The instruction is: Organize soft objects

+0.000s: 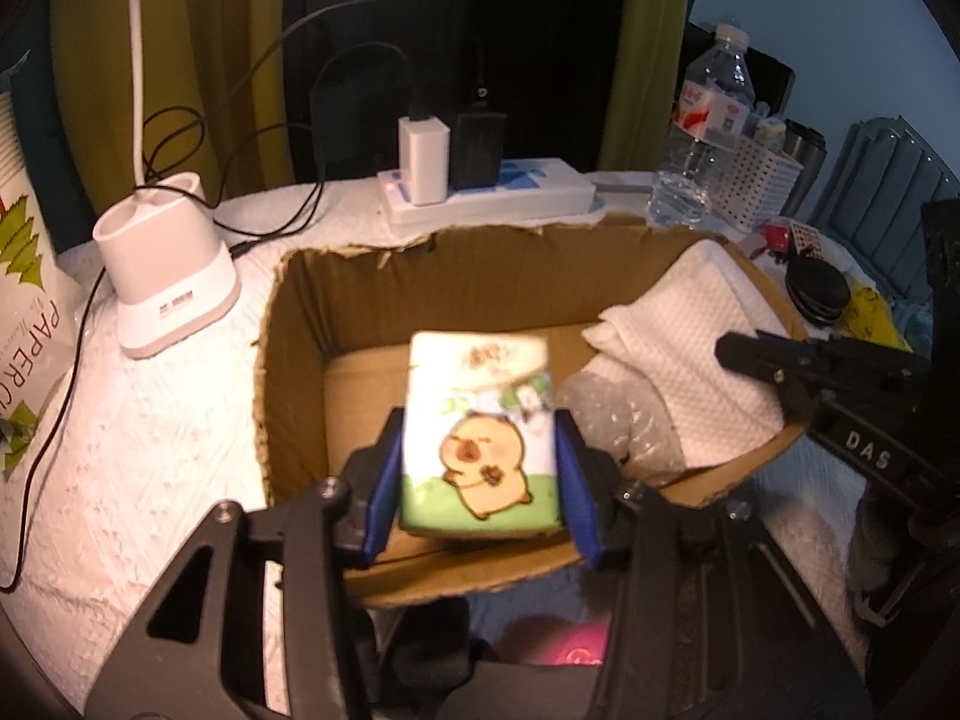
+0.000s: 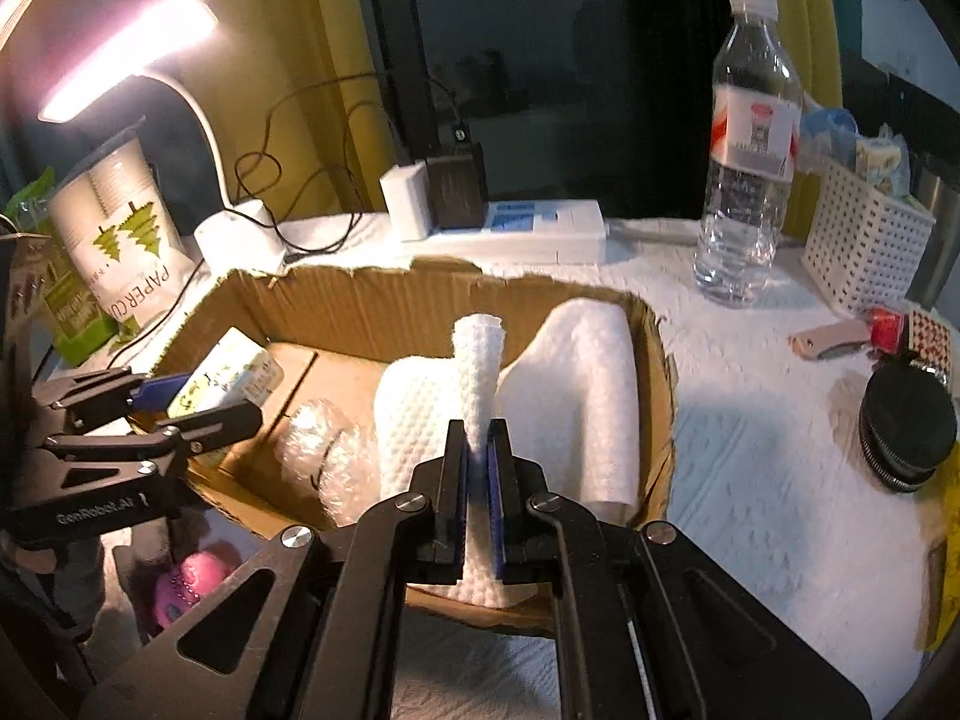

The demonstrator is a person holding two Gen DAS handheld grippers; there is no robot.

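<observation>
My left gripper is shut on a tissue pack with a cartoon capybara, held over the left half of an open cardboard box. The same pack and gripper show at the left of the right wrist view. My right gripper is shut on a fold of white textured cloth that lies in the box's right half. The cloth drapes over the box's right wall, with my right gripper beside it. Crumpled clear bubble wrap lies in the box's middle.
A white lamp base, a power strip with chargers and cables stand behind the box. A water bottle, a white basket and a black round object are at the right. A paper cup pack stands at the left. A pink object lies below the table edge.
</observation>
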